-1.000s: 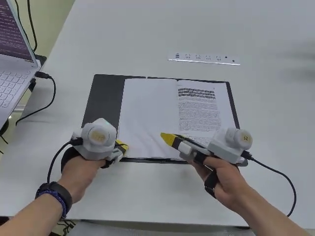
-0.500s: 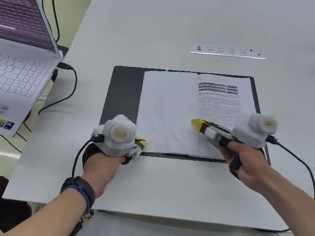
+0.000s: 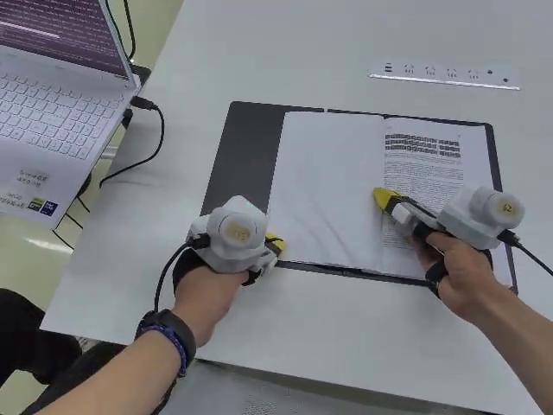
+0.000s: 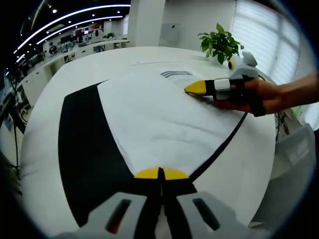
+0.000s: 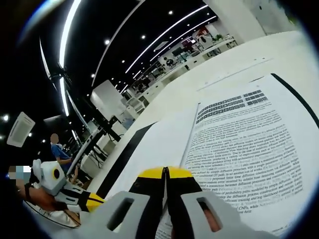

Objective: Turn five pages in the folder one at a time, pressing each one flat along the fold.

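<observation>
1. The folder point(image 3: 246, 151) lies open and flat on the white table point(image 3: 285, 52), in the middle of your head view. Its black inner cover is bare on the 9 o'clock side.
2. A blank white page point(image 3: 324, 186) covers the middle of the folder. A printed page point(image 3: 436, 169) lies on its 3 o'clock side, and the fold runs between the two.
3. Your left gripper point(image 3: 274, 245) sits at the folder's near edge, at about 7 o'clock. Its yellow tips are where the blank page's near corner meets the black cover. In the left gripper view its jaws point(image 4: 160, 173) are pressed together, with nothing seen between them.
4. Your right gripper point(image 3: 384, 198) lies over the paper close to the fold, at about 5 o'clock in the folder, and points toward 10 o'clock. Its jaws are closed tip to tip and pinch nothing. You cannot tell whether they bear down on the page.
5. An open laptop point(image 3: 52, 78) stands at 10 o'clock, with a black cable point(image 3: 162, 130) looping from it. A white power strip point(image 3: 445, 73) lies at 1 o'clock, beyond the folder's far edge.
</observation>
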`<state>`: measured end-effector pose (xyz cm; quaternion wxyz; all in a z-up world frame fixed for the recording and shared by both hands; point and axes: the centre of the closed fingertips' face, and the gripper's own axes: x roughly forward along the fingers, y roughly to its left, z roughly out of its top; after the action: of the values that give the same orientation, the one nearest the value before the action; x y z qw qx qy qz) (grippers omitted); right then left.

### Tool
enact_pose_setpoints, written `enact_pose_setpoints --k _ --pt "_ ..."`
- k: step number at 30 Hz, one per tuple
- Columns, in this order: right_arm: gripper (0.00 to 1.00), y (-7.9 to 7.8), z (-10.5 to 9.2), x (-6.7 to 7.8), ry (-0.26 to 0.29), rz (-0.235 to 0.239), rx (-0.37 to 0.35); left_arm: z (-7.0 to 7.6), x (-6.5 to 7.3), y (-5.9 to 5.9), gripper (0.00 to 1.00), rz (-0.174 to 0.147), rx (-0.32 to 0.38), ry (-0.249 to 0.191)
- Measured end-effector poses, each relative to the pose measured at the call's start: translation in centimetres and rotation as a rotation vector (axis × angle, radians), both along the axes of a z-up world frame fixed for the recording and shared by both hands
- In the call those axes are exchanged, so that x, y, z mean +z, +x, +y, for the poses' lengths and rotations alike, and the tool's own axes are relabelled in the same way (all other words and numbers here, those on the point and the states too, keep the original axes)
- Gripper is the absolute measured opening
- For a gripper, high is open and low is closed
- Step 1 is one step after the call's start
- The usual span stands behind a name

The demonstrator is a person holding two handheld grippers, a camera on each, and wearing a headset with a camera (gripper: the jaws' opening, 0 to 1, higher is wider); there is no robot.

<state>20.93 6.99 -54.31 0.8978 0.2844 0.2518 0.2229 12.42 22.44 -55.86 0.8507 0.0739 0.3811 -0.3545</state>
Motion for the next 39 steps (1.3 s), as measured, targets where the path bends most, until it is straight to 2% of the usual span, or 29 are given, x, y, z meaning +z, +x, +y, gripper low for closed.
enact_pose_setpoints --k 7,14,16,20,24,30,39 --pt "0.00 1.3 -0.1 0.1 0.000 -0.009 -0.008 0.0 0.0 0.0 0.00 0.008 -0.012 0.003" --pt "0.00 3.8 -0.5 0.0 0.011 -0.010 -0.051 0.0 -0.1 0.0 0.00 0.005 -0.008 0.003" --pt "0.00 4.3 -0.2 0.4 0.012 -0.012 -0.062 0.0 -0.1 0.0 0.00 0.007 -0.006 0.000" --pt "0.00 5.6 -0.3 0.9 0.008 -0.014 -0.105 0.0 -0.1 0.1 0.00 0.009 -0.017 0.014" --pt "0.00 7.2 -0.7 1.1 0.040 -0.023 -0.167 0.0 -0.1 0.1 0.00 0.012 -0.018 0.018" --pt "0.00 8.4 -1.1 1.3 0.065 -0.041 -0.214 -0.1 -0.2 0.1 0.00 0.020 -0.028 0.030" --pt "0.00 10.6 -1.7 1.5 0.075 -0.056 -0.270 -0.1 -0.2 0.1 0.00 0.018 -0.038 0.039"
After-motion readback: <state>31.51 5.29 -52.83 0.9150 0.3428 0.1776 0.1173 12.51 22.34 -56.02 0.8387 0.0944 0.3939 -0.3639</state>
